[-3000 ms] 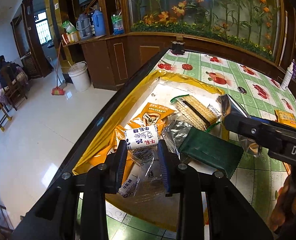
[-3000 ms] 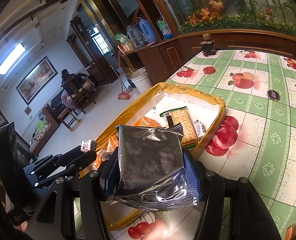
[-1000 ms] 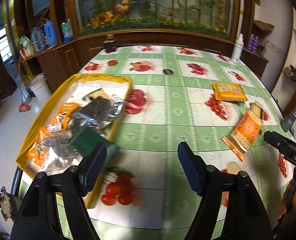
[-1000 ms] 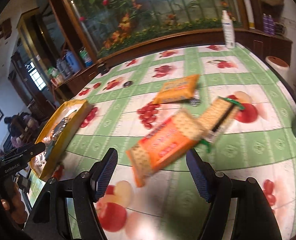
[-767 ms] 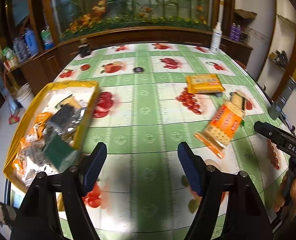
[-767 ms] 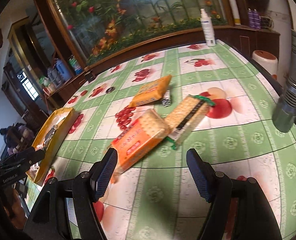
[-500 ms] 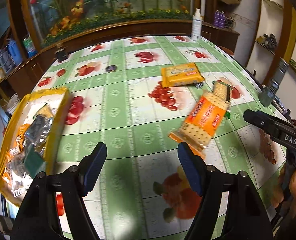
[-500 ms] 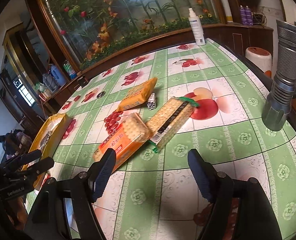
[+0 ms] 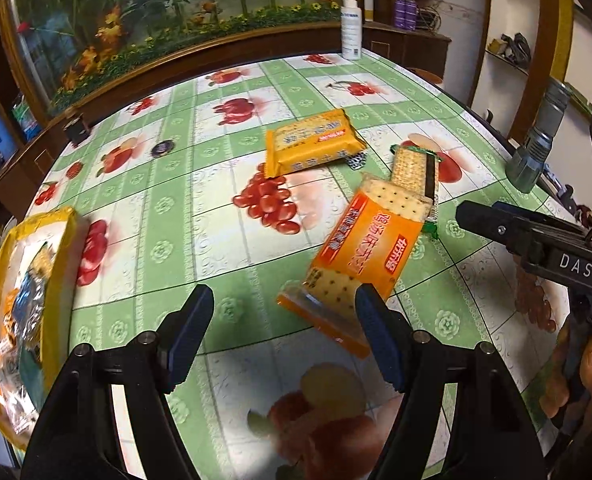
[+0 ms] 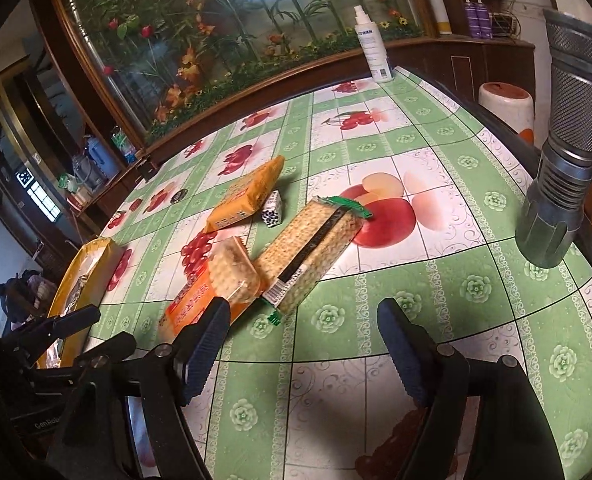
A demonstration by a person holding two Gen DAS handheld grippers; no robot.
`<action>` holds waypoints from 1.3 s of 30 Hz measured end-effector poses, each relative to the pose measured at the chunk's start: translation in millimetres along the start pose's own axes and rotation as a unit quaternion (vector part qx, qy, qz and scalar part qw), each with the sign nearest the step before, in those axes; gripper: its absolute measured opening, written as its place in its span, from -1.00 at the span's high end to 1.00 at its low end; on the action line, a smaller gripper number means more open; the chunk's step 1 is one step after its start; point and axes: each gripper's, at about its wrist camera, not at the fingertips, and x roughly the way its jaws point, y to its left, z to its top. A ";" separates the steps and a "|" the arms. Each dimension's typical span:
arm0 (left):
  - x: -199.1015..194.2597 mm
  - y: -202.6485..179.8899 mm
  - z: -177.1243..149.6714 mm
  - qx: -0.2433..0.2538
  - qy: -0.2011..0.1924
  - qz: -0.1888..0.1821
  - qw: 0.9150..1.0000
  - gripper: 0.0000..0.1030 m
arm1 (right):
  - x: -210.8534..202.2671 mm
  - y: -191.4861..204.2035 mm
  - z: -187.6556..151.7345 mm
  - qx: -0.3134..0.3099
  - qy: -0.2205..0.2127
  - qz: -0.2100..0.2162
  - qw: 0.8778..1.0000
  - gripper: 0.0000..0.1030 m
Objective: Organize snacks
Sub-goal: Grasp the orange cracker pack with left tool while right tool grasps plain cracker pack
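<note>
An orange cracker pack (image 9: 365,252) lies on the table, overlapping a clear cracker pack with green ends (image 9: 415,168). A yellow-orange pack (image 9: 313,146) lies farther back, with a small patterned candy (image 9: 355,161) beside it. My left gripper (image 9: 284,328) is open and empty, just short of the orange pack. My right gripper (image 10: 301,346) is open and empty, just short of the same orange pack (image 10: 208,292) and the clear pack (image 10: 315,254). The yellow tray (image 9: 62,240) at the far left holds several snacks.
A metal flashlight (image 10: 563,176) stands at the table's right edge. A white spray bottle (image 10: 371,50) stands at the far edge by the planter. A small dark round object (image 9: 163,147) lies mid-left. The table (image 9: 176,208) has a green fruit-print cloth.
Both grippers have left the tray, released the snacks they held and opened. They swung right across the table and now face the cracker packs from close by.
</note>
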 end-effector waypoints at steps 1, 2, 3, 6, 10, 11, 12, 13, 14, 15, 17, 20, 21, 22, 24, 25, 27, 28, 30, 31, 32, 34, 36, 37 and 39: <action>3.2 -2.4 1.9 0.005 0.000 -0.001 1.000 -0.42 | 2.7 -0.9 1.2 0.002 0.004 -0.003 1.000 -0.53; 7.7 -5.2 4.3 0.012 0.002 -0.002 1.000 -0.42 | 5.6 -2.1 2.1 0.005 0.007 -0.006 1.000 -0.53; 11.5 -7.7 6.3 0.017 0.005 -0.006 1.000 -0.42 | 8.5 -3.3 3.7 0.009 0.010 -0.008 1.000 -0.53; 21.6 -13.0 14.0 0.022 0.005 -0.020 1.000 -0.43 | 16.1 -3.9 9.1 0.015 0.016 -0.016 1.000 -0.53; 32.7 -12.0 28.3 0.014 0.008 -0.039 0.999 -0.44 | 26.5 -2.5 17.4 0.025 0.023 -0.018 0.999 -0.53; 35.4 -10.6 31.9 0.010 0.009 -0.046 0.999 -0.44 | 28.7 -1.8 19.9 0.027 0.024 -0.018 0.999 -0.53; 36.9 -8.9 34.4 0.007 0.010 -0.051 0.999 -0.44 | 31.0 -0.6 23.0 0.029 0.024 -0.018 0.999 -0.53; 38.4 -7.5 37.1 0.004 0.010 -0.058 0.998 -0.44 | 32.6 0.3 25.4 0.029 0.023 -0.018 0.999 -0.53; 40.2 -6.3 39.9 0.003 0.011 -0.064 0.998 -0.44 | 34.3 0.8 28.4 0.030 0.023 -0.020 0.999 -0.53; 42.3 -5.4 42.8 0.002 0.012 -0.073 0.997 -0.44 | 35.6 0.4 30.4 0.032 0.022 -0.021 0.999 -0.53; 48.1 -6.1 48.3 0.003 0.015 -0.089 0.996 -0.51 | 37.0 -3.1 34.8 0.041 0.019 -0.021 0.999 -0.54; 55.3 -6.2 54.1 -0.006 0.019 -0.102 0.995 -0.59 | 44.6 -9.4 40.4 0.056 0.025 -0.027 0.998 -0.54; 56.9 -6.0 55.2 -0.009 0.022 -0.109 0.994 -0.59 | 48.3 -11.8 41.8 0.063 0.028 -0.024 0.997 -0.54; 58.0 -5.6 55.9 -0.011 0.026 -0.115 0.993 -0.58 | 50.0 -13.0 43.0 0.068 0.028 -0.022 0.997 -0.55; 56.8 -4.1 56.0 -0.012 0.036 -0.145 0.989 -0.58 | 51.9 -13.1 45.7 0.071 0.027 -0.022 0.997 -0.58; 55.1 -3.7 55.8 -0.011 0.036 -0.160 0.986 -0.58 | 52.2 -13.6 47.4 0.075 0.026 -0.018 0.997 -0.58; 51.0 -5.6 56.8 0.000 0.029 -0.166 0.986 -0.58 | 50.4 -17.5 49.3 0.082 0.020 -0.015 0.996 -0.58; 51.4 -9.2 57.4 0.008 0.028 -0.160 0.987 -0.58 | 49.0 -20.2 50.0 0.084 0.017 -0.018 0.996 -0.58; 57.1 -19.0 57.9 0.023 0.033 -0.148 0.988 -0.59 | 48.8 -26.3 51.0 0.093 0.017 -0.023 0.995 -0.58; 59.1 -22.2 57.5 0.026 0.031 -0.155 0.987 -0.63 | 50.3 -28.7 51.0 0.097 0.020 -0.024 0.995 -0.58; 61.9 -26.4 56.8 0.032 0.036 -0.158 0.986 -0.63 | 52.2 -30.1 50.9 0.099 0.023 -0.025 0.995 -0.58; 67.5 -34.8 54.1 0.051 0.046 -0.135 0.989 -0.63 | 54.7 -27.3 51.3 0.091 0.026 -0.032 0.995 -0.58; 71.1 -38.6 49.4 0.065 0.046 -0.119 0.990 -0.63 | 58.0 -22.6 53.2 0.083 0.028 -0.036 0.995 -0.59; 73.0 -38.2 47.5 0.068 0.046 -0.110 0.991 -0.63 | 60.3 -20.6 54.7 0.080 0.029 -0.037 0.996 -0.58; 75.6 -31.1 44.0 0.058 0.043 -0.085 0.994 -0.51 | 66.0 -15.2 57.4 0.070 0.032 -0.048 0.996 -0.58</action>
